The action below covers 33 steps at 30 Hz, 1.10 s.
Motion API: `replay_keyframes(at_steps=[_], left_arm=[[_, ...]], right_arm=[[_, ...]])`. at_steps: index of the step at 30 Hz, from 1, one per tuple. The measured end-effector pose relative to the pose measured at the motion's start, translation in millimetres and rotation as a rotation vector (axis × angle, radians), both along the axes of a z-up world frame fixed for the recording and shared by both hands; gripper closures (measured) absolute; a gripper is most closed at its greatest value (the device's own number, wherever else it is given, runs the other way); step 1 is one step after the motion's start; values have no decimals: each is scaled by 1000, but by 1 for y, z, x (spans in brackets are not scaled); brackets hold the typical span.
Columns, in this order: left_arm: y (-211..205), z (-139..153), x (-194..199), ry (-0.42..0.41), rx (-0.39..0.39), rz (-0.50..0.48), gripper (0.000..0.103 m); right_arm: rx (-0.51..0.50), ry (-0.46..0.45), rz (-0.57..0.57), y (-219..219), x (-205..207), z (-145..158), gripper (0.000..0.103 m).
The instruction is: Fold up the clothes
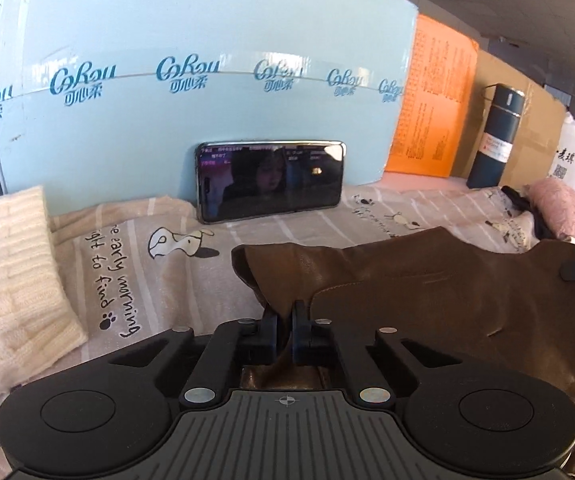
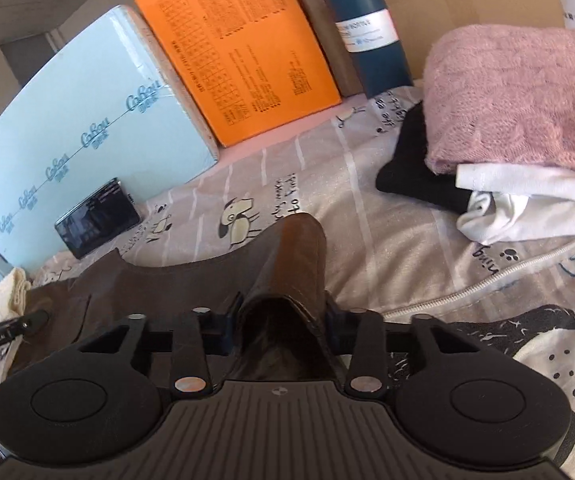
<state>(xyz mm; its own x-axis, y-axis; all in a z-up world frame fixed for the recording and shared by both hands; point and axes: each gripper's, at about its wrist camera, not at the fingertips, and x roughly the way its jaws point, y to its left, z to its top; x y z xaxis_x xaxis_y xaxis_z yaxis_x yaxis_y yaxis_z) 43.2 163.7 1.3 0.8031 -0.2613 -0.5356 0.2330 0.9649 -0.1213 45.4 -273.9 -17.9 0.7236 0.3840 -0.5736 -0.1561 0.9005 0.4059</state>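
Observation:
A brown leather garment (image 1: pixel 427 296) lies across the patterned bedsheet (image 1: pixel 191 264). My left gripper (image 1: pixel 284 316) is shut on a corner fold of it, the leather pinched between the two black fingers. In the right wrist view my right gripper (image 2: pixel 283 312) is shut on another raised fold of the same brown garment (image 2: pixel 159 284), which stands up between the jaws. The tip of the left gripper shows at the left edge of that view (image 2: pixel 3 330).
A phone (image 1: pixel 269 180) leans on a light blue box (image 1: pixel 191 40) at the back. An orange box (image 2: pixel 239 44) and a dark blue bottle (image 2: pixel 371 28) stand beside it. A cream knit (image 1: pixel 7 272) lies left. Folded pink (image 2: pixel 523 92), white (image 2: pixel 527 196) and black (image 2: pixel 411 164) clothes lie right.

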Motion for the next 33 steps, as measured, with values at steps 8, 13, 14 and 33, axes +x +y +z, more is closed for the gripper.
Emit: replay_keyframes(at_steps=[8, 13, 14, 33], left_arm=[[-15, 21, 2, -83, 73, 4, 100], [-21, 13, 24, -13, 78, 15, 99], [-22, 9, 28, 18, 93, 18, 98], [0, 12, -132, -20, -12, -224, 12]], right_arm=[[-103, -155, 6, 17, 2, 30, 95], [-164, -130, -22, 14, 25, 31, 95], [-174, -102, -18, 13, 29, 27, 95], [-143, -258, 294, 41, -85, 71, 23]])
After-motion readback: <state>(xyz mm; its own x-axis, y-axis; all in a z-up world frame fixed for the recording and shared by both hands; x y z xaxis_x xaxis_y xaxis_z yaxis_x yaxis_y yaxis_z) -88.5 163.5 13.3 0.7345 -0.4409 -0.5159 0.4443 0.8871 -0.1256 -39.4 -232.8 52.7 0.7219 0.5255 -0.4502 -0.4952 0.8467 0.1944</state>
